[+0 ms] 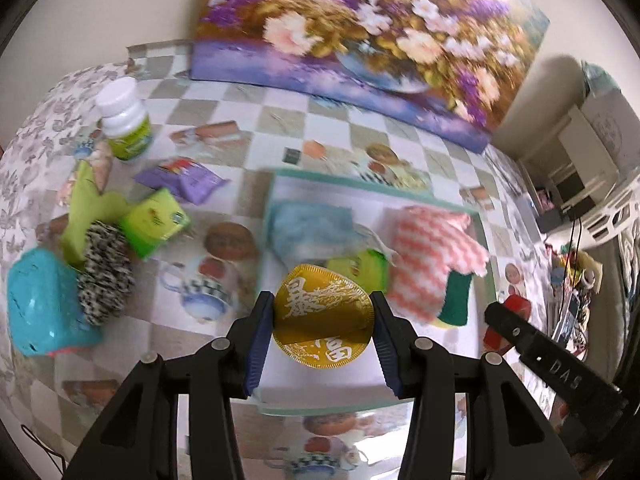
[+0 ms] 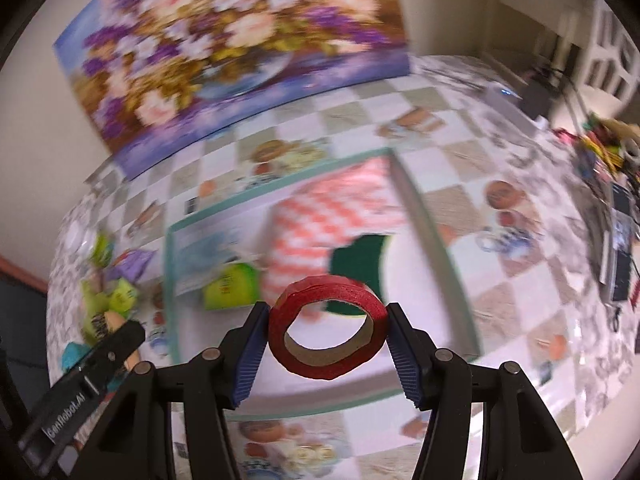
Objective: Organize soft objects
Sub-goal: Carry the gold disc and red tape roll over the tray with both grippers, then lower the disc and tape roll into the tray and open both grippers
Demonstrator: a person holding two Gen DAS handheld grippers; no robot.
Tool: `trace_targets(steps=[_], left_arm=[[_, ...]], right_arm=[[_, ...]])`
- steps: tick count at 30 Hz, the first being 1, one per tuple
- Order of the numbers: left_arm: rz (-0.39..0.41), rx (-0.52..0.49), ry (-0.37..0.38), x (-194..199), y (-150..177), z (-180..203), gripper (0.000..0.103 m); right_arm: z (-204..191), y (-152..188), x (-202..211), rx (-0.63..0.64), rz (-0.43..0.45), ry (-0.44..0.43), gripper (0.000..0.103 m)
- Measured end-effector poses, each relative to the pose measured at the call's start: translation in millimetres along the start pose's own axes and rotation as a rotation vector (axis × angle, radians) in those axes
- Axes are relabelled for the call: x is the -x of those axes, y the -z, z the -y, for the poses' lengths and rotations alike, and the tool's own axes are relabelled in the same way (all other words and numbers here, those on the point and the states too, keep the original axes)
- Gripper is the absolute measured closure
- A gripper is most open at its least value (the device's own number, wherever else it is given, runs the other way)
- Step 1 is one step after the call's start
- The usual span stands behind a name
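My left gripper [image 1: 323, 308] is shut on a large gold foil coin [image 1: 323, 316], held above the near part of a white tray with a teal rim [image 1: 344, 185]. My right gripper [image 2: 328, 316] is shut on a red tape roll [image 2: 328, 334] above the same tray [image 2: 440, 248]. In the tray lie a blue fluffy cloth [image 1: 308, 228], a pink and white checked cloth [image 1: 432, 256], a green sponge [image 1: 456, 300] and a lime green packet [image 1: 368, 270]. The right gripper's body [image 1: 552, 364] shows at the right of the left wrist view.
Left of the tray lie a black and white scrubber [image 1: 105, 276], a turquoise object [image 1: 40, 304], green packets [image 1: 154, 226], a purple packet [image 1: 182, 178] and a white bottle [image 1: 125, 120]. A flower painting [image 1: 360, 40] leans on the wall. Clutter sits at the table's right edge [image 2: 616, 208].
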State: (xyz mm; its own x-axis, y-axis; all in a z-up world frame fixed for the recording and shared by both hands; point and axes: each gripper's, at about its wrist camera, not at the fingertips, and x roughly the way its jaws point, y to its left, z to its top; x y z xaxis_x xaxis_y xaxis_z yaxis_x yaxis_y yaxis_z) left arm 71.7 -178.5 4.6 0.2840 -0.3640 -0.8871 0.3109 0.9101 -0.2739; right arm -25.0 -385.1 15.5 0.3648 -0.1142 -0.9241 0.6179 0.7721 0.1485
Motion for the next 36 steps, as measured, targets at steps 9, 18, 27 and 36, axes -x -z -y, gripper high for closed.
trace_targets(steps=[9, 18, 27, 36], left_arm=[[-0.055, -0.092, -0.052, -38.6, 23.3, 32.8, 0.053], [-0.125, -0.105, -0.125, -62.0, 30.2, 20.6, 0.053], [-0.129, -0.056, -0.106, -60.5, 26.3, 7.1, 0.052], [-0.106, -0.034, -0.083, -54.0, 20.4, 4.3, 0.028]], right_arm=[[27.5, -0.8, -23.6, -0.021, -0.079, 0.076, 0.042], [15.1, 12.8, -49.8, 0.065, -0.181, 0.114, 0.042], [11.5, 14.5, -51.0, 0.096, -0.193, 0.163, 0.042], [0.9, 10.1, -39.8, 0.126, -0.147, 0.202, 0.025]])
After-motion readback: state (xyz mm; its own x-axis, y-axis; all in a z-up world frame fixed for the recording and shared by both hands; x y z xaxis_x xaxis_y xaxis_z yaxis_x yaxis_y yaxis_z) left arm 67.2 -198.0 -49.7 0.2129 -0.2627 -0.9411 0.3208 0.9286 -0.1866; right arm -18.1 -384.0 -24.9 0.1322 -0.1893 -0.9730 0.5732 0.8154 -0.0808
